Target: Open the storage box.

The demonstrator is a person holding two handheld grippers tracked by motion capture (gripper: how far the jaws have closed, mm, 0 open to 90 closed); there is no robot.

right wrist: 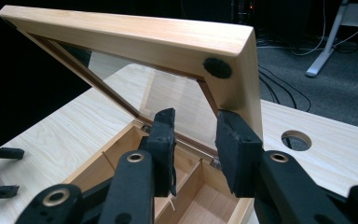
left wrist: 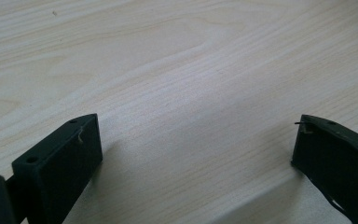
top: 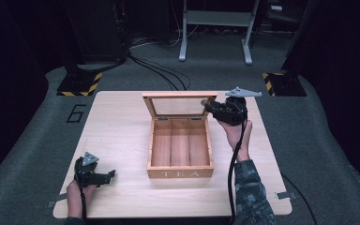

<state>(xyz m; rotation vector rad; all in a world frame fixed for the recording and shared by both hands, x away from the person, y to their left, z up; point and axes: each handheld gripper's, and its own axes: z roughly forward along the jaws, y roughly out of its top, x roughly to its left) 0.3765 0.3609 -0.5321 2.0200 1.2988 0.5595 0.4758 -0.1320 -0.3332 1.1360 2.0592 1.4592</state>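
Wooden tea box (top: 180, 149) sits mid-tabletop (top: 117, 140), its glass lid (right wrist: 135, 51) raised just ahead of my partly spread right hand-held gripper (right wrist: 193, 140), so I'd judge nudging the lid's edge gently, while my left hand-held gripper (left wrist: 193, 144) rests spread.

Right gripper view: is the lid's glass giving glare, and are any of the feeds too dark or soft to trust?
Right gripper view: the lid glass shows pale reflections but no harsh glare; the background is very dark. Left gripper view: evenly lit table, soft shadows under the jaws, slightly soft focus. High view: the table is well lit, the surroundings are nearly black, and the tea box is readable.
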